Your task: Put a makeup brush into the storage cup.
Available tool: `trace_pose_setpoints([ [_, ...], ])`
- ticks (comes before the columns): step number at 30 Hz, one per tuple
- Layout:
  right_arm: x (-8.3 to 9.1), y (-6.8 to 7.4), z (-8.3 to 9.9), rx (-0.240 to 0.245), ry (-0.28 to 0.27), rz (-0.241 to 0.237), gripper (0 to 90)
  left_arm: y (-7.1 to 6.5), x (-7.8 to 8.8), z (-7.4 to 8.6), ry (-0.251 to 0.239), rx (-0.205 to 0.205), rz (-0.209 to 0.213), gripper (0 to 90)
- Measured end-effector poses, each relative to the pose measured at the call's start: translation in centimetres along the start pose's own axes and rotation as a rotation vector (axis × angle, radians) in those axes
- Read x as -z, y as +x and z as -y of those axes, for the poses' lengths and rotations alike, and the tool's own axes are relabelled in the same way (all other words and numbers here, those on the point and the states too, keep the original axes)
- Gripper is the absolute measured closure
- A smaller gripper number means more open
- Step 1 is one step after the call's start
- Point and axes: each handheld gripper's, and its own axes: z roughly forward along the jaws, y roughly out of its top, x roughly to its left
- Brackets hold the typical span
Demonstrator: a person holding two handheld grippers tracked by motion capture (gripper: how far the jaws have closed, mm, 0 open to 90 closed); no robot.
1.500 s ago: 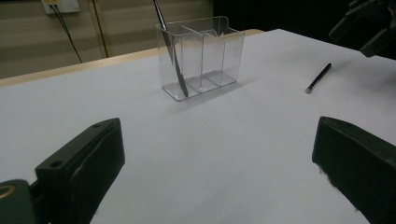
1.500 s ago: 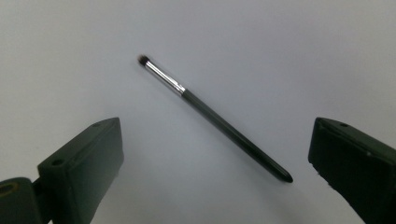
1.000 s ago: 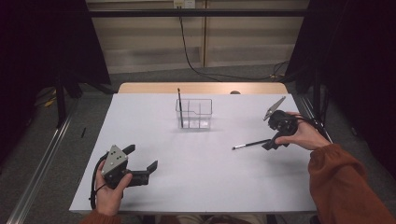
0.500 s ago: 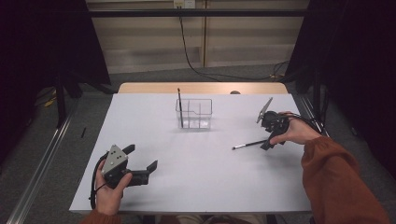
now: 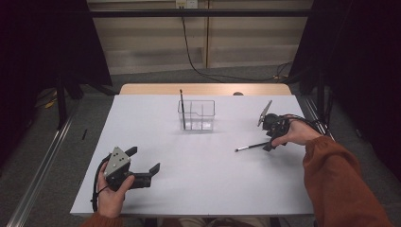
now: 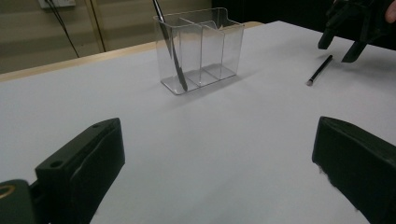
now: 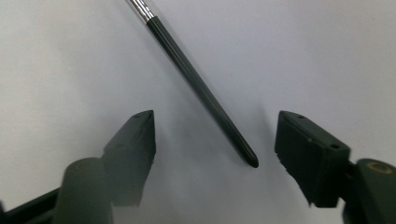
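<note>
The right gripper [image 7: 212, 140] points down at the table [image 5: 142, 123], its two black jaws standing to either side of the butt end of a slim black pen [image 7: 201, 91] that lies flat on the white surface; the pads are apart from the barrel on both sides, so nothing is held yet. Its jaws have just been closing around the pen from a wider setting, and against the frames of a second earlier the hand has come lower over the pen's dark end. The pen itself lies where it lay, silver tip toward the table's middle, well apart from the clear three-compartment organiser [image 5: 197, 115]. In that organiser a second dark pen [image 5: 182, 108] stands tilted in the left compartment. The narrowing suggests that a grasp is in hand, probably to carry this pen to the organiser as well. The left gripper [image 5: 144, 163] rests near the table's front left, jaws wide and empty.
</note>
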Motion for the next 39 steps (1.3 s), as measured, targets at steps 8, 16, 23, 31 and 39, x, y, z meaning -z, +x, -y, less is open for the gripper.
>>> trace_pose_setpoints([
  [8,-1.1,-0.2,-0.5,0.006,0.038,-0.011,45.0,0.0,0.0,0.0,-0.001,0.003,0.001,2.5],
  [16,-1.4,-0.3,-1.1,0.024,0.095,-0.029,50.0,0.0,0.0,0.1,0.002,0.001,-0.001,2.5],
  [23,-1.3,-0.6,-1.0,0.028,0.085,-0.037,64.7,0.1,0.1,0.1,-0.001,-0.001,0.000,2.5],
  [31,-1.3,-0.5,-1.2,0.041,0.109,-0.035,75.8,0.1,0.1,0.1,0.001,-0.003,0.001,2.5],
  [39,-1.3,-0.5,-1.3,0.052,0.111,-0.052,85.3,0.1,0.1,0.2,0.002,-0.001,0.001,2.5],
])
